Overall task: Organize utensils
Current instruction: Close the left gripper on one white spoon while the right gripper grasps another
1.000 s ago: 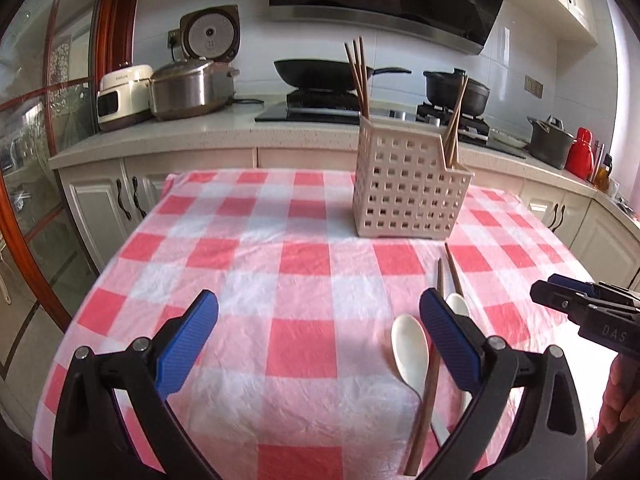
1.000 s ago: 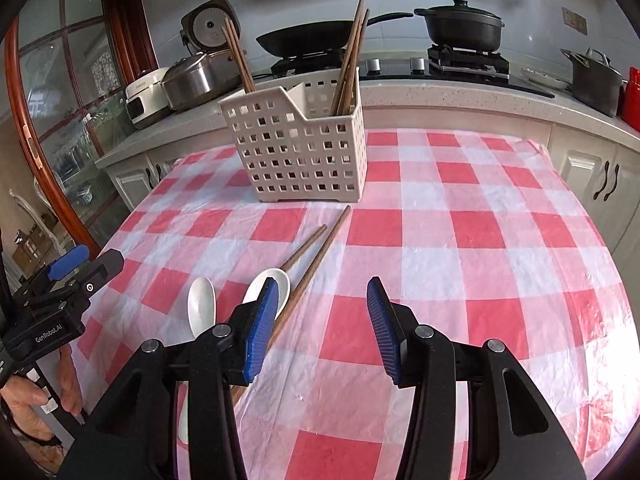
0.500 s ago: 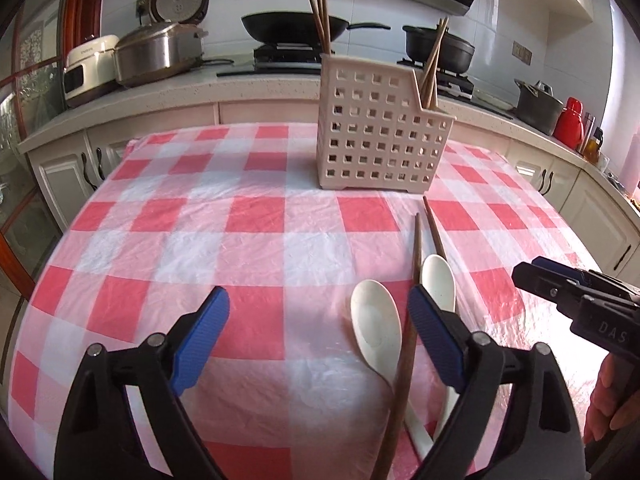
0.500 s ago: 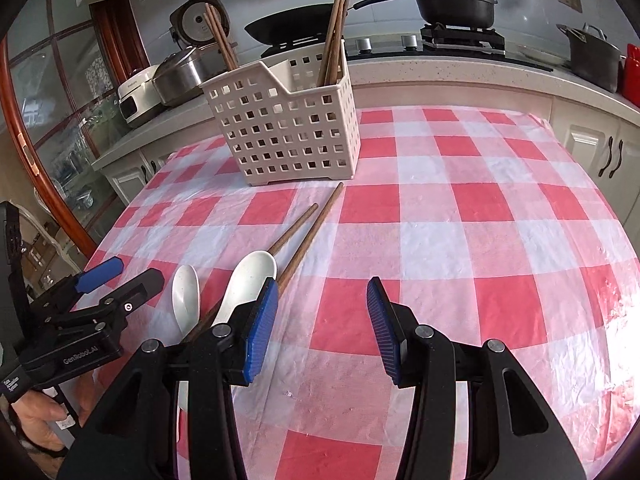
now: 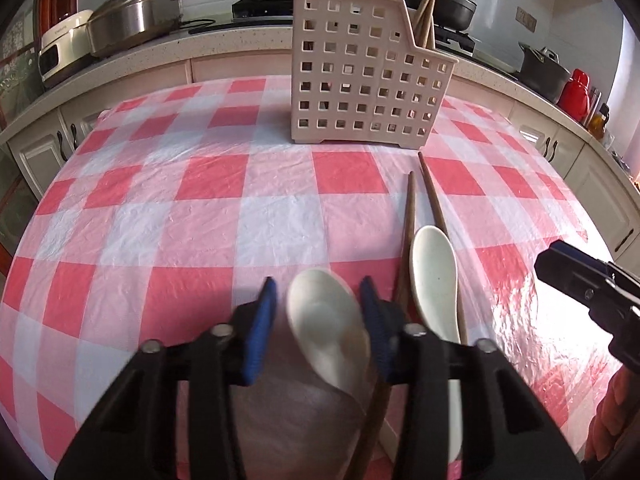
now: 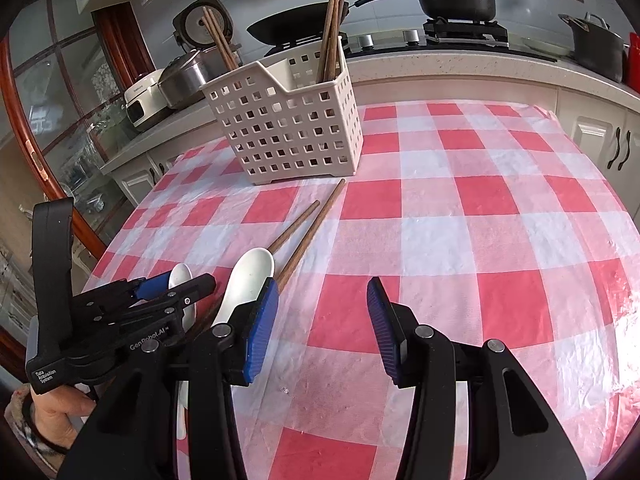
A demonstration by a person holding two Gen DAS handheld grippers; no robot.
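white spoon [image 5: 326,320] sits between my left hand-held gripper [image 5: 318,300] pads — jaws closing, not pressing yet. second spoon [image 5: 434,276] and chopsticks [image 5: 408,236] lie beside it on the checked bench [image 5: 240,220]. right hand-held gripper [image 6: 322,312] half-wide, empty — basket [image 6: 288,128] behind.

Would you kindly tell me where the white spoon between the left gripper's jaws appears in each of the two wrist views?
Left wrist view: the white spoon sits low in the centre, its bowl between the closing jaws of the left gripper.
Right wrist view: lower left, only the spoon's bowl peeks out behind the left gripper.
Shared landmark: the perforated white utensil basket on the checked tablecloth, with the second spoon lying alongside.
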